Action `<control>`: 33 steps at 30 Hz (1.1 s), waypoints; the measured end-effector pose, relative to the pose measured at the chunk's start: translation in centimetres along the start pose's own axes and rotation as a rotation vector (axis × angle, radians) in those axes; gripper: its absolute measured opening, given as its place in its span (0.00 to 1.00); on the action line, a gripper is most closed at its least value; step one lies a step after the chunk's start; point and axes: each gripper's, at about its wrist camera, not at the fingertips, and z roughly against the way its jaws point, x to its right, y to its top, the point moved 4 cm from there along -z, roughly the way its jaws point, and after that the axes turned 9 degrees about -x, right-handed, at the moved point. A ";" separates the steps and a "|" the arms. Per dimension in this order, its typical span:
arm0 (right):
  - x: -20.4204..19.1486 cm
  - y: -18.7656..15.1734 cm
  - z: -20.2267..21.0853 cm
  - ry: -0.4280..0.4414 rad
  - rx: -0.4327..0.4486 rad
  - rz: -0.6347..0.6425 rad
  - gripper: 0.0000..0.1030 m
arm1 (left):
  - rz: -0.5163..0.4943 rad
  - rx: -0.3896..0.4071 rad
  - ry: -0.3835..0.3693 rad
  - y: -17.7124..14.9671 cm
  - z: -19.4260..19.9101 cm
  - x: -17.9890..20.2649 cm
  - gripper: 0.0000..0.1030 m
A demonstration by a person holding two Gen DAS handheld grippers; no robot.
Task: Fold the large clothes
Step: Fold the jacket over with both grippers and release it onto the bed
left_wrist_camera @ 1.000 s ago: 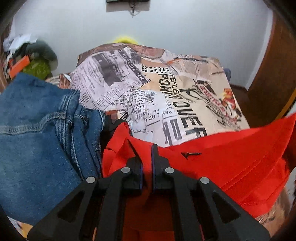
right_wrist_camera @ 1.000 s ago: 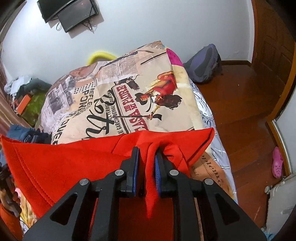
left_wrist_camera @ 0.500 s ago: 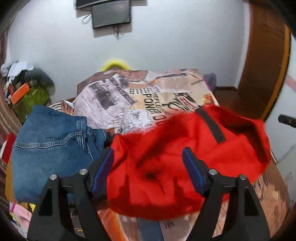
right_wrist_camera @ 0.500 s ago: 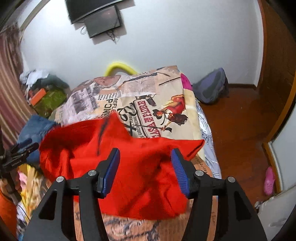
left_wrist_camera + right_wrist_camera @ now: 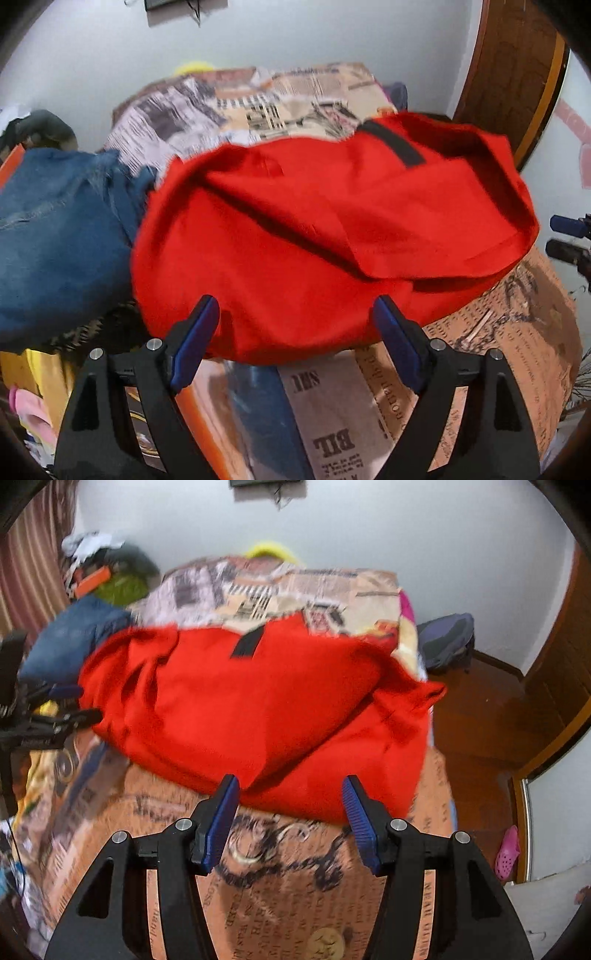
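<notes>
A red garment [image 5: 332,221] lies crumpled on the newspaper-print bedcover [image 5: 332,406], with a black strip [image 5: 391,144] near its far edge. My left gripper [image 5: 293,301] hovers at its near hem with the jaws wide and still opening; the blue pads press on nothing. In the right wrist view the same red garment [image 5: 240,701] lies loose beyond my right gripper [image 5: 291,779], which is open and holds nothing. Each gripper shows at the edge of the other's view: the right gripper [image 5: 569,236] and the left gripper [image 5: 66,701].
Folded blue jeans [image 5: 55,240] lie against the left side of the red garment. A dark backpack [image 5: 447,642] sits on the wooden floor right of the bed, with a pink shoe [image 5: 508,853] nearer. A heap of clutter [image 5: 110,576] fills the far left corner.
Both grippers were shut on the red garment a second ago; both have opened and let it go. The garment has dropped onto the bed and both hands have pulled back from it.
</notes>
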 end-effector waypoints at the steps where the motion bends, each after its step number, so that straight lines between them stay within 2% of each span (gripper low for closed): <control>1: -0.4 0.0 -0.5 -0.008 -0.010 0.015 0.52 | -0.003 -0.010 0.003 0.0 -0.6 0.2 0.83; 6: -1.5 1.3 -2.3 -0.014 -0.037 0.066 0.52 | -0.012 -0.031 0.002 1.3 -2.8 0.7 0.83; 10: -2.4 3.5 -3.3 0.008 -0.036 0.132 0.52 | -0.015 -0.019 0.006 4.2 -3.7 0.6 0.83; 14: -1.4 8.5 -5.5 0.021 -0.055 0.136 0.52 | 0.007 -0.030 -0.001 8.6 -5.7 -0.5 0.83; 18: 1.3 14.1 -5.4 -0.118 0.025 0.093 0.52 | 0.079 -0.048 0.038 13.4 -7.7 -3.2 0.82; 22: 4.9 17.4 -4.1 -0.174 0.084 -0.068 0.52 | 0.186 0.024 0.111 16.4 -6.8 -5.8 0.83; 25: 5.5 17.0 -2.9 -0.143 0.121 -0.116 0.52 | 0.216 0.085 0.098 16.9 -4.8 -6.6 0.83; 28: 4.3 15.5 -2.4 -0.093 0.136 -0.089 0.52 | 0.181 0.118 0.071 15.9 -3.5 -6.1 0.83; 33: 1.0 12.6 -3.4 -0.072 0.079 0.010 0.52 | 0.071 0.097 0.043 12.4 -2.8 -2.8 0.83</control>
